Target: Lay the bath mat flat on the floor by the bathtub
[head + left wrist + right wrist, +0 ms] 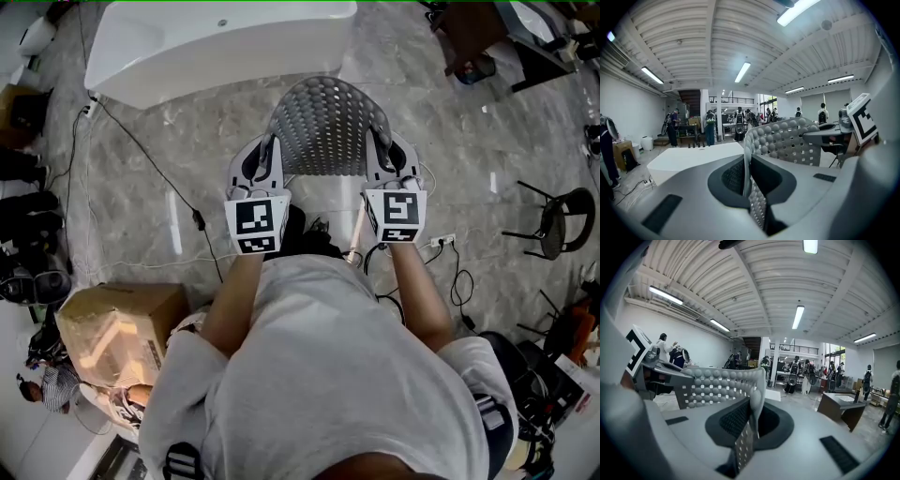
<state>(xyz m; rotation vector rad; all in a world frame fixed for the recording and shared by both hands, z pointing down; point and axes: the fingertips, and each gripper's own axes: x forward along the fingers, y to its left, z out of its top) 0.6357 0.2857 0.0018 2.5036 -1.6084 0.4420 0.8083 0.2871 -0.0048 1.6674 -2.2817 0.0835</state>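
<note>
A grey, bumpy, perforated bath mat [324, 127] hangs in the air between my two grippers, above the marble floor [187, 150]. My left gripper [263, 153] is shut on the mat's left edge, and my right gripper [384, 150] is shut on its right edge. In the left gripper view the mat [787, 138] rises from between the jaws of that gripper [749, 187] and curves right. In the right gripper view the mat [717, 385] runs left from the shut right gripper [749, 423]. The white bathtub [220, 42] lies just beyond the mat.
A cardboard box [117, 328] sits at my lower left. Cables [159, 173] and a power strip [441, 242] trail over the floor. A black stool [558, 220] stands at the right. Bags [23, 234] line the left edge. People stand far off in the hall.
</note>
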